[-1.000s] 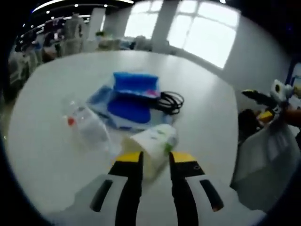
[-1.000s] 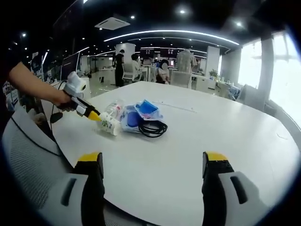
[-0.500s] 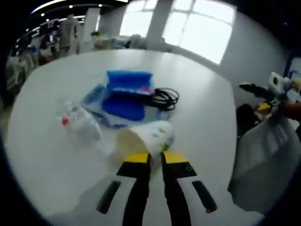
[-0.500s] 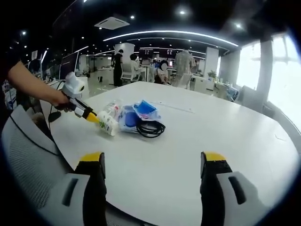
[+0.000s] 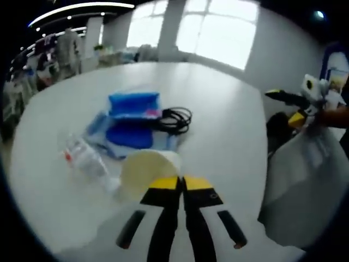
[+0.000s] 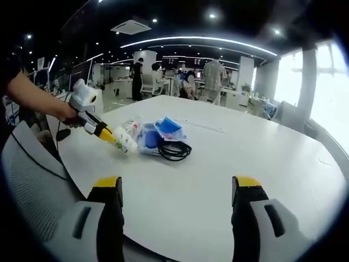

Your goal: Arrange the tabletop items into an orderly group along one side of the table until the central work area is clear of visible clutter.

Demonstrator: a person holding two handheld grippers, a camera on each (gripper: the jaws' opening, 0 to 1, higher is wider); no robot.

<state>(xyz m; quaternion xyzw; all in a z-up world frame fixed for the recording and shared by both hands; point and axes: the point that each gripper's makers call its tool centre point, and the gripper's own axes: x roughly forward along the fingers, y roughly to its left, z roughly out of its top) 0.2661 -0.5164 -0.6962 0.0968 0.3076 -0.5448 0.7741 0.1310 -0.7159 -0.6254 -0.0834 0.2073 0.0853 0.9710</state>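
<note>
Jaws of the left hand-held gripper (image 5: pixel 180 180) pinch the white paper cup (image 5: pixel 144 170) at centre frame, ready to shift it aside; right hand-held gripper (image 6: pixel 177 188) gapes empty.

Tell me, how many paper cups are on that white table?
1. The white paper cup lies on its side at the near end of the pile, beside the clear plastic bottle, pinched by the left tool. More could be hidden.

The left gripper view sits close above the blue pouch (image 5: pixel 132 117), facing the windows across the bench (image 5: pixel 218 131). The right gripper view looks from the bench's (image 6: pixel 229 158) near edge, farther from the same pouch (image 6: pixel 166 128), toward the office interior.
</note>
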